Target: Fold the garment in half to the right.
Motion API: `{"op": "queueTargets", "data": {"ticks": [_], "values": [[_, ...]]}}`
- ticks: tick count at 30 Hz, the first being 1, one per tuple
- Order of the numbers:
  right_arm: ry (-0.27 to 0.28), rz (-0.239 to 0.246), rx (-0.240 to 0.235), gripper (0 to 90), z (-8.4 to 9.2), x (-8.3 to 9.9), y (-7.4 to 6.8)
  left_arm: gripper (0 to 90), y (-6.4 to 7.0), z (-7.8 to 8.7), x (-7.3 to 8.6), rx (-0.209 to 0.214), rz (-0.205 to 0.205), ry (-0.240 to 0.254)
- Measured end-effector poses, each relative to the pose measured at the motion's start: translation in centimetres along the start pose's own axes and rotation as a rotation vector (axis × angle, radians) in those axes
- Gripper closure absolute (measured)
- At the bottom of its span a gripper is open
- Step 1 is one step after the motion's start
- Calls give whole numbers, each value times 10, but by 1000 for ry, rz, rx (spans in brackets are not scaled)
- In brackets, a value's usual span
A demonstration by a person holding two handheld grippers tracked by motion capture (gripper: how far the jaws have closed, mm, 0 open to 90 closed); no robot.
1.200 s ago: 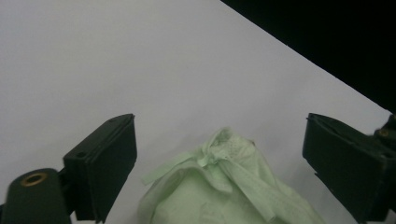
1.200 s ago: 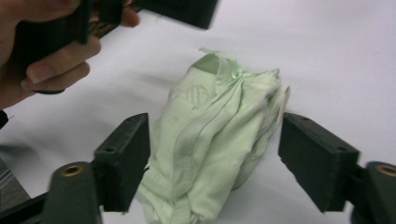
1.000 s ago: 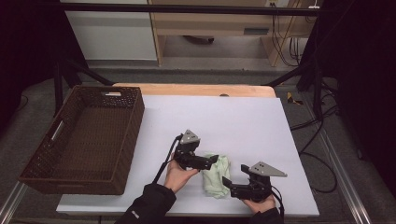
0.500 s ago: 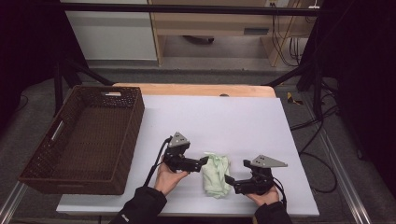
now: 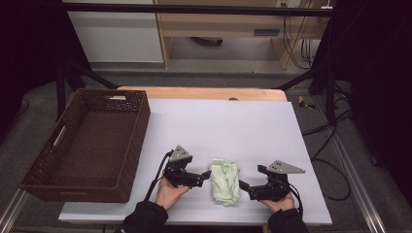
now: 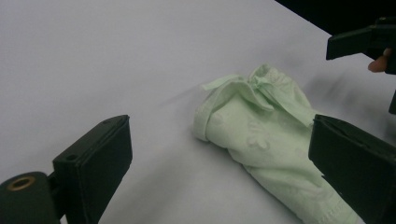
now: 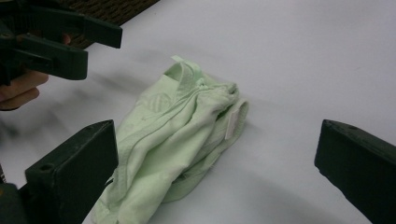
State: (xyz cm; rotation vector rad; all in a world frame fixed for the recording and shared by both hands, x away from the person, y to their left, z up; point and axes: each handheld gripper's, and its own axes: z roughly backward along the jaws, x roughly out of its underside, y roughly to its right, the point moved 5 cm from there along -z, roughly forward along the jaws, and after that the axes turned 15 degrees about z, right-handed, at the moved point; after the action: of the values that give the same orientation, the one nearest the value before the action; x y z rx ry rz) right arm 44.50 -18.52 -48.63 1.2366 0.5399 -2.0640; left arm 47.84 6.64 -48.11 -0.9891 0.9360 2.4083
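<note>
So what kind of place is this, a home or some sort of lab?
Most likely a lab or recording setup, not a home: a white-topped table framed by black stands, loose cables on the floor behind, and a person working a folded green cloth with handheld grippers.

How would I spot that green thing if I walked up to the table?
Start at the white table, with a brown wicker basket at its left. Near the front edge, between the two black hand-held tools, lies a folded pale green cloth, the only soft, light-coloured item there.
</note>
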Motion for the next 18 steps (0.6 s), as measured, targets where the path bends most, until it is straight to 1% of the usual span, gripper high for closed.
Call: {"op": "queueTargets", "data": {"ticks": [2, 5, 9, 12, 15, 18], "values": [[0, 0, 1, 2, 2, 1, 3, 56, -1, 0, 2, -4, 0, -6], [0, 2, 2, 2, 4, 2, 5, 56, -1, 1, 3, 2, 4, -8], [-1, 8, -1, 2, 6, 5, 6, 56, 0, 1, 7, 7, -3, -24], [-13, 6, -1, 2, 6, 6, 8, 58, 2, 0, 10, 15, 2, -37], [-20, 8, 2, 2, 7, 7, 8, 60, 3, -1, 11, 19, 1, -40], [-14, 6, 7, 2, 8, 7, 10, 61, 5, -3, 13, 19, -3, -47]]}}
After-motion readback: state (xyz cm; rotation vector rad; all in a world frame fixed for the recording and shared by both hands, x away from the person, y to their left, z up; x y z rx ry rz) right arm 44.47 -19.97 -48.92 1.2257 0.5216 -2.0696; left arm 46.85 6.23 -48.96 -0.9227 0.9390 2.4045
